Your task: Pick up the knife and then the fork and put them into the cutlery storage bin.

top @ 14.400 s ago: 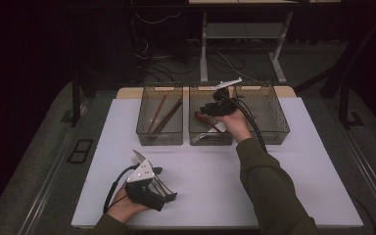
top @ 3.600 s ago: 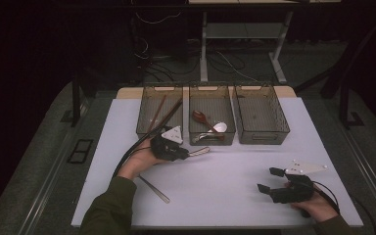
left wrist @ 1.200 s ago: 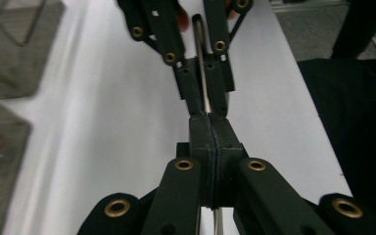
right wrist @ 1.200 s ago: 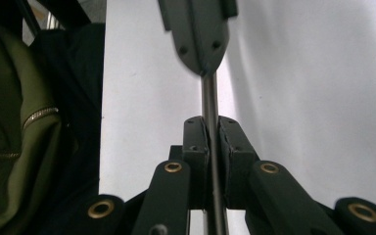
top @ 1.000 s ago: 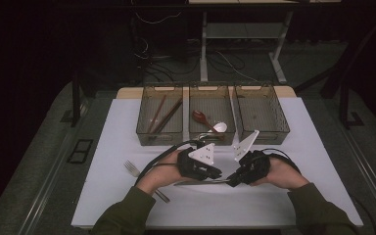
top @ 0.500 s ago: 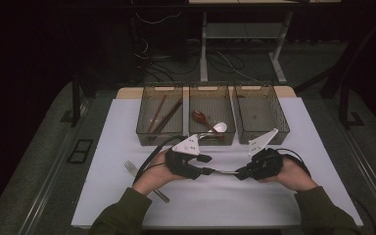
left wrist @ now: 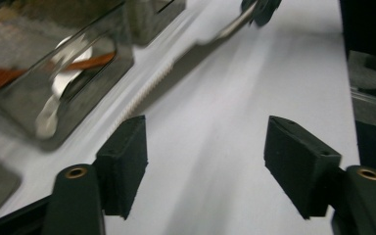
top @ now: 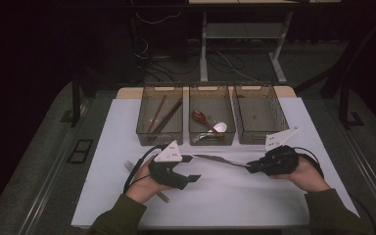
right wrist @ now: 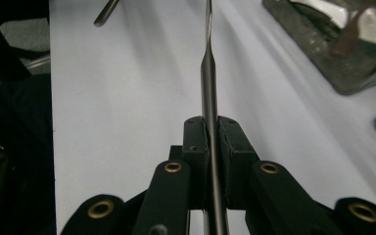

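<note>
- No brand, label or writing can be read on the grippers, the bins or the cutlery.
- The right gripper (top: 251,167) is clenched on the handle of a table knife (top: 220,160); in the right gripper view the thin metal handle (right wrist: 209,98) runs straight up between the two pressed pads.
- The knife is held level just above the white tabletop (top: 235,196), in front of the middle bin (top: 212,139), its blade pointing toward the left gripper (top: 191,169).
- The left gripper's jaws have just been opening and now stand released, wide apart, with nothing between them. In the left gripper view the bare tabletop shows between the pads (left wrist: 127,156), and the knife's serrated blade (left wrist: 147,88) passes just beyond the nearer pad, clear of it.
- A fork (top: 129,166) lies on the tabletop beside the left hand (top: 144,186), partly hidden by it.
- Three clear bins stand in a row at the far edge: the left bin (top: 159,137) holds chopsticks (top: 164,115), the middle one a red spoon (top: 201,117) and a white spoon (top: 219,128), and the right bin (top: 262,137) is close to the right gripper's grey plate.
</note>
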Motion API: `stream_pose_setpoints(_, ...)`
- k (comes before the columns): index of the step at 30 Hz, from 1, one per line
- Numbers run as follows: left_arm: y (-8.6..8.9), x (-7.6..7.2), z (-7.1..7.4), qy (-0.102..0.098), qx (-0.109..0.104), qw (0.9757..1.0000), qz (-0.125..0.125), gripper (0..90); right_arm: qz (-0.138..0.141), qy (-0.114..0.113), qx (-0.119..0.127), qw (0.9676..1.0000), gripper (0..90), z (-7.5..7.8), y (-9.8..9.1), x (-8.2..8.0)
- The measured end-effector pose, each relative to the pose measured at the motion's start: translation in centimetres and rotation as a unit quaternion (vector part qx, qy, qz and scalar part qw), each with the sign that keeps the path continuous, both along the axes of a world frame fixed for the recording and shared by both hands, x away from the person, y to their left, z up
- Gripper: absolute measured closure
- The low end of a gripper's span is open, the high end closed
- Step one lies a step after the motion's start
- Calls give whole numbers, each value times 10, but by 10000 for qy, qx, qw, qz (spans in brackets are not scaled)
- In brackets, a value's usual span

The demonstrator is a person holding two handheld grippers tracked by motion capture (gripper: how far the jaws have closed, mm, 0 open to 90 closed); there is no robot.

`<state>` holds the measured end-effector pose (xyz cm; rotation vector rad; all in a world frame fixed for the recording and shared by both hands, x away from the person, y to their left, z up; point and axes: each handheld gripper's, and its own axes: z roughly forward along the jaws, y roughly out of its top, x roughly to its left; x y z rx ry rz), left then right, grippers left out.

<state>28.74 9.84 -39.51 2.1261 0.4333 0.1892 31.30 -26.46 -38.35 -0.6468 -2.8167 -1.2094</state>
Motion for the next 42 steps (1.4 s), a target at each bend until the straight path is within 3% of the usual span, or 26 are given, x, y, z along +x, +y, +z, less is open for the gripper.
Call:
stream_pose_setpoints(7,21,-7,-4,-114,-32,9988,474,191,-190,-132,199,9995,828,8,-10,0)
stream_pose_setpoints(10,30,-10,-8,-124,-138,9975,683,150,-253,-157,254,9992,828,10,-14,1)
stream_pose_setpoints(17,45,-17,-15,-97,-181,9946,1019,73,-405,-227,343,9983,828,14,-21,2)
stream_pose_setpoints(21,53,-20,-20,-76,-141,9930,1174,1,-584,-307,394,9970,828,19,-27,3)
stream_pose_setpoints(24,58,-23,-24,-71,-107,9922,1244,0,-784,-395,387,9954,828,23,-32,5)
stream_pose_setpoints(32,65,-26,-32,97,-15,9914,1304,0,-1512,-560,333,9864,828,31,-49,17)
stream_pose_setpoints(42,70,-26,-35,32,-25,9903,1387,0,-2306,-722,310,9699,829,41,-67,42)
